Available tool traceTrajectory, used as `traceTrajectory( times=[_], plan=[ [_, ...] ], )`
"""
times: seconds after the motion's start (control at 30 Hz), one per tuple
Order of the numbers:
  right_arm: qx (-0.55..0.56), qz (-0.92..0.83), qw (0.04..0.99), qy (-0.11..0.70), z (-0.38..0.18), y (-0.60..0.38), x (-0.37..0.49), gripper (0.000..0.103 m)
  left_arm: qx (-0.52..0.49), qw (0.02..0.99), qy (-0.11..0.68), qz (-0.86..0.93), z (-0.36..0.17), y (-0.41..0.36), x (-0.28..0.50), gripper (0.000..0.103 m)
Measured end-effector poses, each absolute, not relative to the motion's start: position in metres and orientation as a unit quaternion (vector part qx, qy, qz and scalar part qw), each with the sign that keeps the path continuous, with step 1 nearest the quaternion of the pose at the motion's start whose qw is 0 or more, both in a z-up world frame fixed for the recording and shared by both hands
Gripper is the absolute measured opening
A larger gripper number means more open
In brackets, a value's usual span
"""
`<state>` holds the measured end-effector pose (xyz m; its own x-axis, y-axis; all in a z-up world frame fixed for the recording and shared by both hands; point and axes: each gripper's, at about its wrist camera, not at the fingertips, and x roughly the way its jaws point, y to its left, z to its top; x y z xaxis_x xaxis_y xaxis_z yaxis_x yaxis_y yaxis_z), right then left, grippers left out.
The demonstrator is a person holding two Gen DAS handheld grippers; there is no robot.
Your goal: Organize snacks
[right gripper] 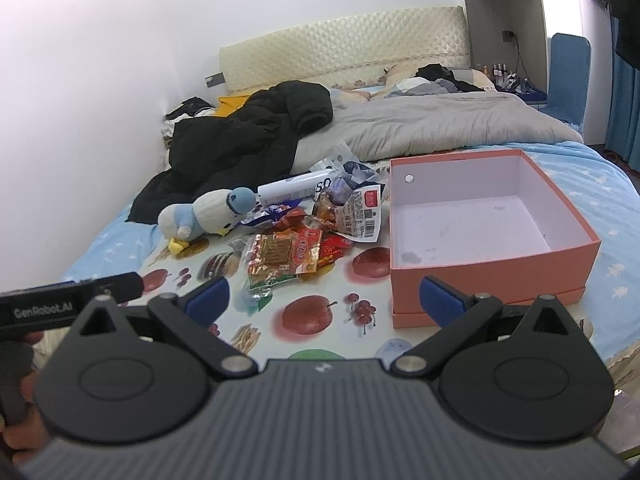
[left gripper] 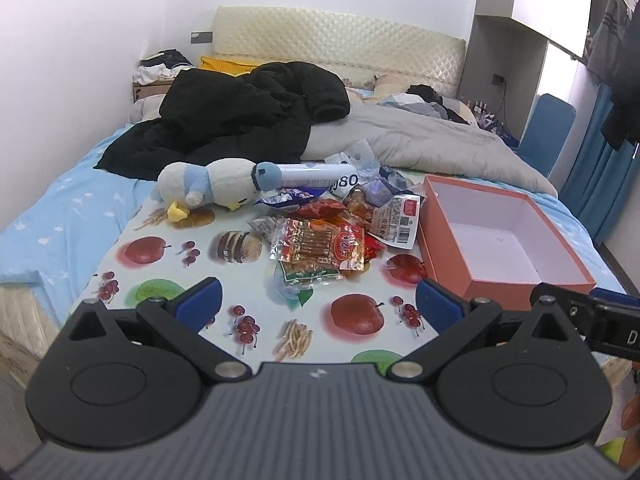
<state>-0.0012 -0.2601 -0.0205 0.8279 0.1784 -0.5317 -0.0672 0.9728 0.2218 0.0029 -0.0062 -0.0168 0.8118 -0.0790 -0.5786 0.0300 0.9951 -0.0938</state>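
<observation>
A pile of snack packets [left gripper: 320, 240] lies on a fruit-print cloth [left gripper: 168, 264] on the bed; it also shows in the right wrist view [right gripper: 292, 248]. An open orange box [left gripper: 452, 256] with a white, empty inside stands to the pile's right, also in the right wrist view [right gripper: 480, 280]. My left gripper [left gripper: 318, 304] is open and empty, short of the pile. My right gripper [right gripper: 324, 296] is open and empty, in front of the box's near left corner.
A plush penguin [left gripper: 208, 190] lies left of the pile, with a white tube [left gripper: 316, 174] behind it. A black jacket [left gripper: 240, 116] and a grey quilt [left gripper: 424, 140] cover the bed behind. A blue chair [left gripper: 548, 132] stands at the right.
</observation>
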Motion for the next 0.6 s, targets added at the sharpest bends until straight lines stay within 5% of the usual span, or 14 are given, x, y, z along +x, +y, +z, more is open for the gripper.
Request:
traceTrajectory(
  times=[0.6],
  plan=[
    [0.095, 0.075, 0.948, 0.295, -0.0179, -0.2578, 0.0057, 0.103, -0.037, 0.949, 0.312, -0.03, -0.0159, -0.0043, 0.0079, 0.103]
  ],
)
